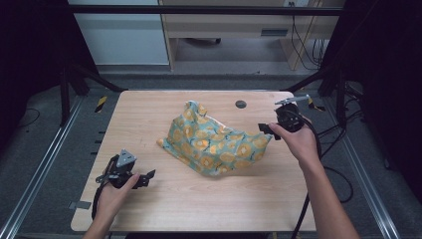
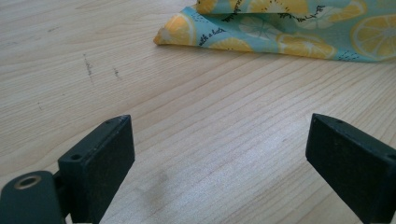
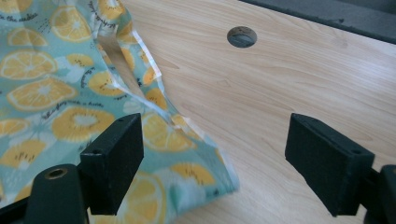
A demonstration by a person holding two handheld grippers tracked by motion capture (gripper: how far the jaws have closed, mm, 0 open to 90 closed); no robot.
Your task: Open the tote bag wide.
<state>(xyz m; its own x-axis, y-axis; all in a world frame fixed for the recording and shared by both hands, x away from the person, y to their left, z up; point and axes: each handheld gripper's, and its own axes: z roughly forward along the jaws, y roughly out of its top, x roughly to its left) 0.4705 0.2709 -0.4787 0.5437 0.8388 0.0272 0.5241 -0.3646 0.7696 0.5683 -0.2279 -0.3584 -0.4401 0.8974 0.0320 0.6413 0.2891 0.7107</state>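
High view. Bench [image 1: 149, 107]: pale wood, a round hole [image 1: 241, 104] toward the far right. Cloth [image 1: 214, 142]: teal with a lemon print, lying crumpled in a loose heap at mid-bench, one peak raised at its far side, a corner trailing to the left. Left gripper [image 1: 149, 177]: held low near the left edge, well apart from the cloth, pointing right toward it; the hand [image 1: 117, 191] wraps the body from the near side, forearm entering from the near edge. Right gripper [image 1: 263, 130]: just beside the cloth's right end, pointing left; the hand [image 1: 298, 142] grips from behind, forearm stretched forward across the right side. The two approach from opposite ends, likely to take hold of the cloth for spreading or folding.

Left gripper view. Left gripper [image 2: 219, 144]: jaws stand wide apart with bare bench between them, nothing held. The cloth's [image 2: 280, 32] left corner lies farther off, flat on the wood, not yet reached.

Right gripper view. Right gripper [image 3: 212, 158]: jaws spread open, pressing on nothing. The cloth's [image 3: 56, 93] hemmed edge runs under and past one jaw, a corner ending in the gap; the other jaw stands over bare wood. Placement suggests a grasp on that edge is being lined up. Hole [image 3: 242, 36] visible beyond.
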